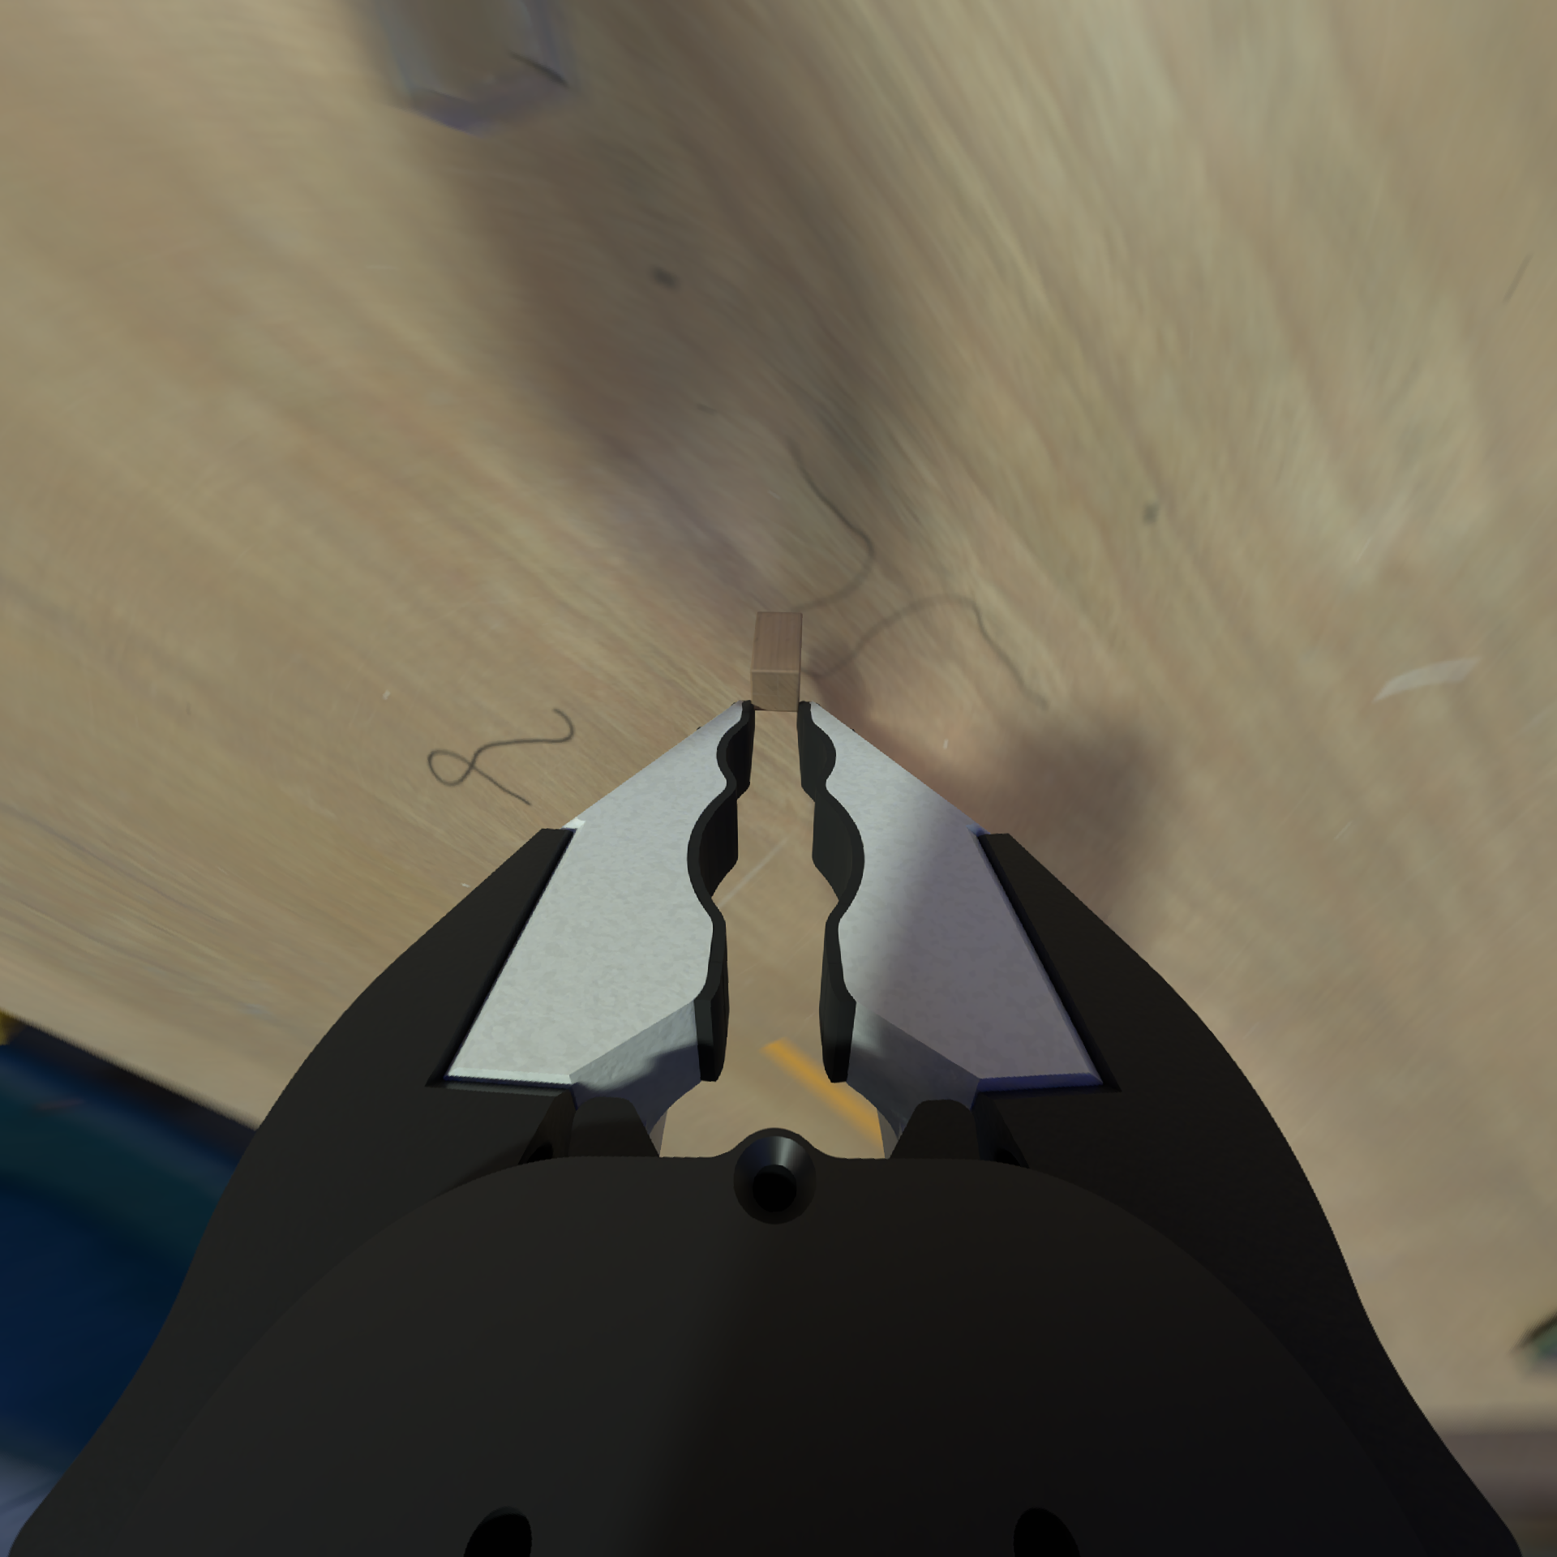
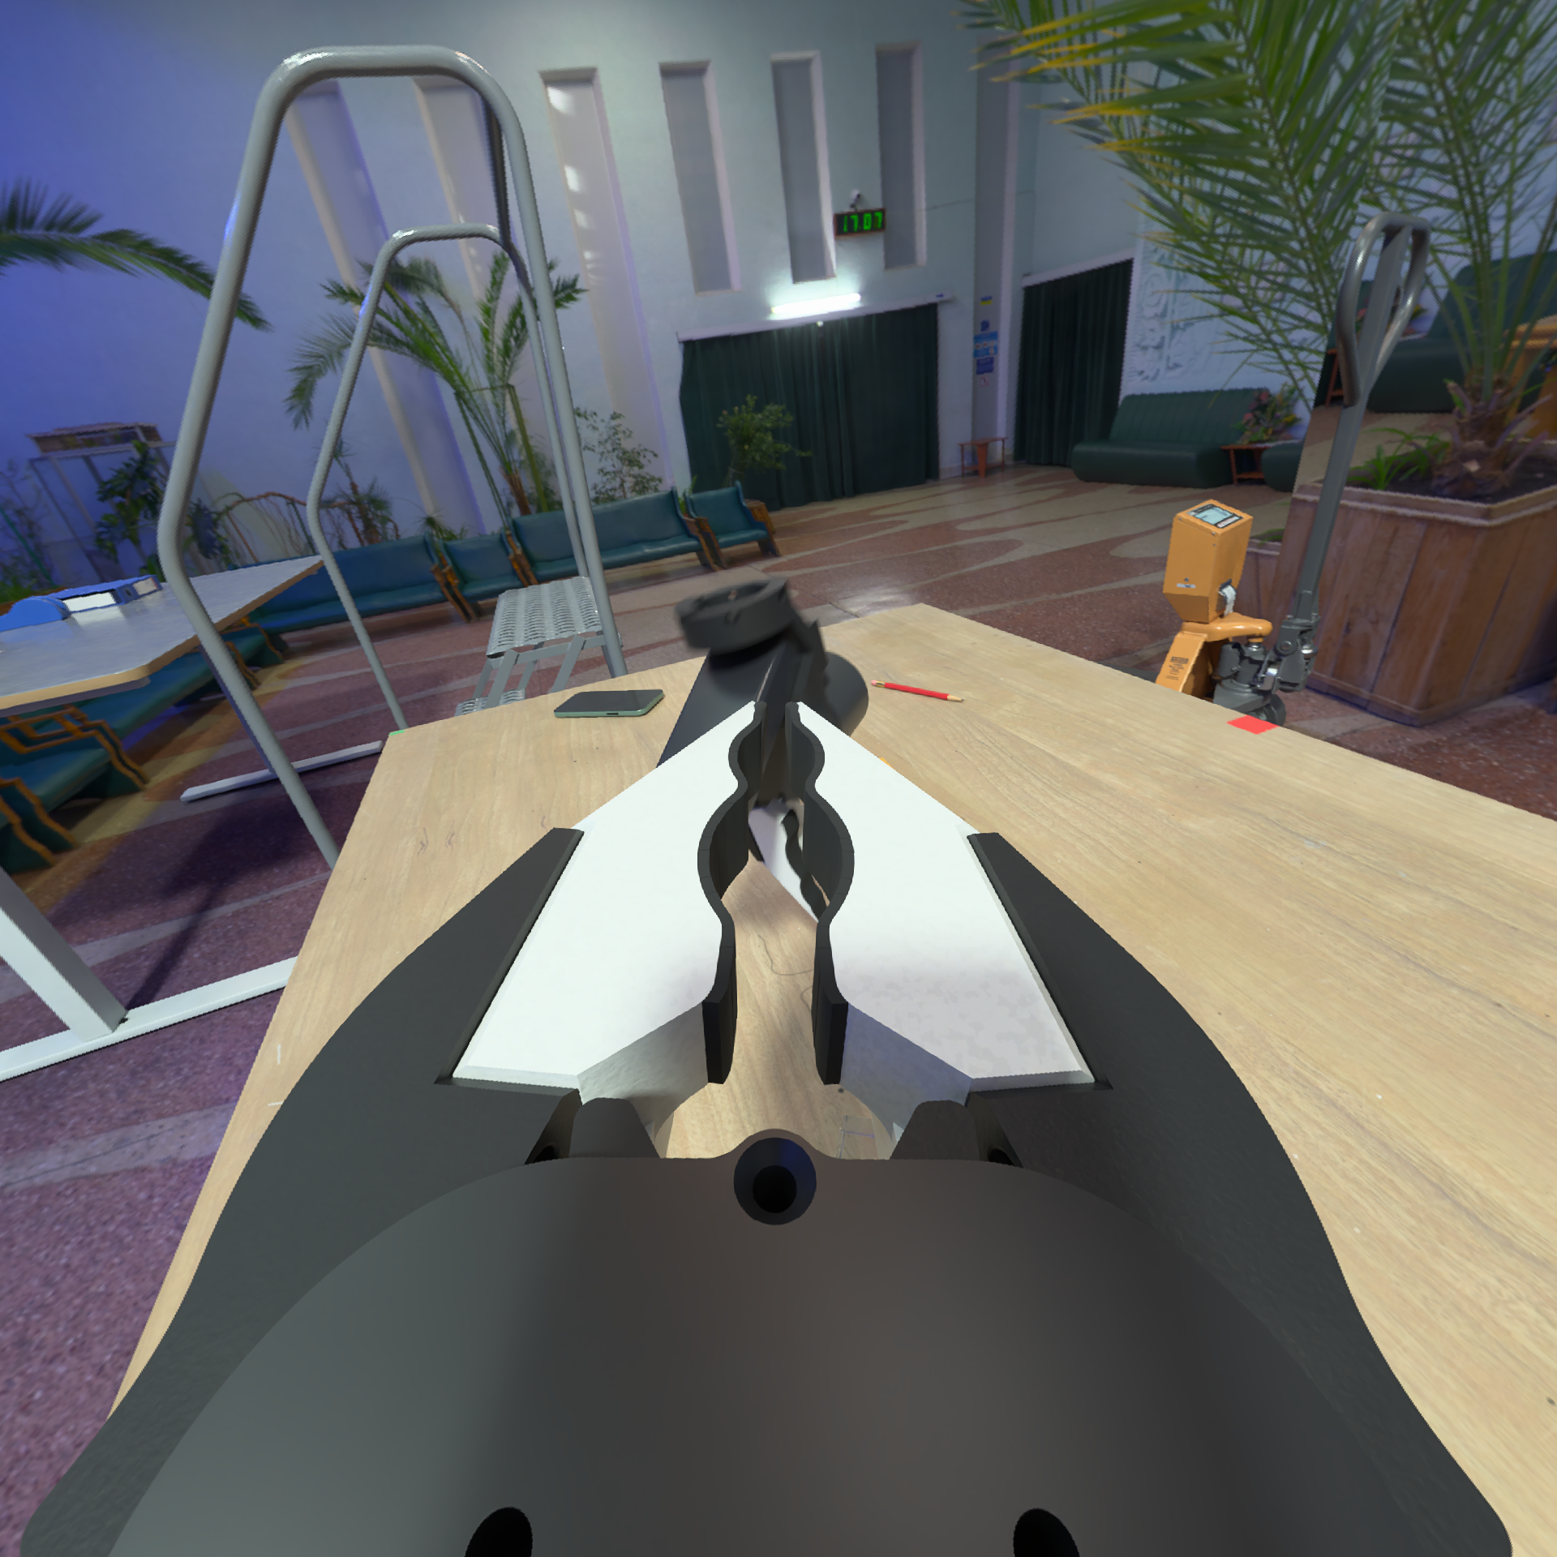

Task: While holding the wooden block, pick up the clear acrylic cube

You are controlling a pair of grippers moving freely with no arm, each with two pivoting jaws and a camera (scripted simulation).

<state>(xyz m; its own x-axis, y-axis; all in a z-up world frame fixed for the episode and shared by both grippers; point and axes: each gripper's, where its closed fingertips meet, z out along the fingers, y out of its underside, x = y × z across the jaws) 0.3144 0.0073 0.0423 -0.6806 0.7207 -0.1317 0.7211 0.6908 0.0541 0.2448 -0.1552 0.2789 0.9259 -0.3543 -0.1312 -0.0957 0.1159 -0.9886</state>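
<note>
In the left wrist view my left gripper (image 1: pixel 775 709) is shut on a small light wooden block (image 1: pixel 776 666), held at the fingertips a little above the wooden table (image 1: pixel 337 438). The clear acrylic cube (image 1: pixel 480 76) lies on the table at the top left, blurred and far from the fingers. In the right wrist view my right gripper (image 2: pixel 776 716) is above the table (image 2: pixel 1179 885), its fingers nearly together with nothing between them. The left gripper (image 2: pixel 758 649) shows dark just beyond the right fingertips, tilted down toward me. The block is hidden in this view.
A dark phone (image 2: pixel 608 702) and a red pencil (image 2: pixel 917 691) lie near the table's far edge. A red patch (image 2: pixel 1253 723) marks the far right edge. A metal step ladder (image 2: pixel 539 623) and an orange pallet jack (image 2: pixel 1205 607) stand on the floor beyond.
</note>
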